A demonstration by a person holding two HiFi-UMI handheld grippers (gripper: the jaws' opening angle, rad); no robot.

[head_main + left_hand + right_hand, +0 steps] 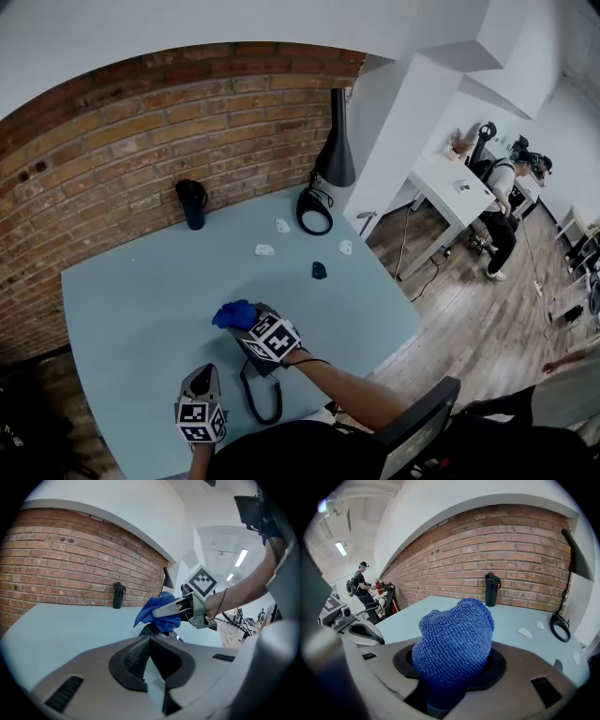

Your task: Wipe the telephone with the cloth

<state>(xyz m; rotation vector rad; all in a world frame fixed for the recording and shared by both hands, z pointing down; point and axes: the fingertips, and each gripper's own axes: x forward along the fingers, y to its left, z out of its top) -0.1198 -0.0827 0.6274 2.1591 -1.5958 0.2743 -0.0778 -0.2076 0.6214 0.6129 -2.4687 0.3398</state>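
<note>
In the head view, a pale blue table (141, 309) stands against a brick wall (112, 150). The right gripper (251, 321) sits over the near middle of the table, its jaws clamped on a bunched blue cloth (232, 314). The telephone (255, 364) lies directly under that gripper, mostly covered, with its black cord (251, 398) looping toward the near edge. The left gripper (201, 375) is just left of the cord, near the table's near edge. At the far side stand a black tumbler (192, 203), a black lamp (336, 141) and a coil of cable (314, 211), with 3 small white scraps (265, 249) nearer in. A person (506, 202) stands at a white desk (450, 183) far off to the right. In the left gripper view, the left gripper (150, 641) has its jaws together at the tips with nothing between them. Beyond it, the right gripper (173, 609) holds the cloth (157, 613) low over the table, and the tumbler (118, 595) stands by the wall. In the right gripper view, the right gripper (450, 665) is closed tight on the cloth (454, 639), which bulges up out of the jaws. The tumbler (491, 589) and the cable (559, 625) lie beyond it, and the telephone is hidden from this camera.
</note>
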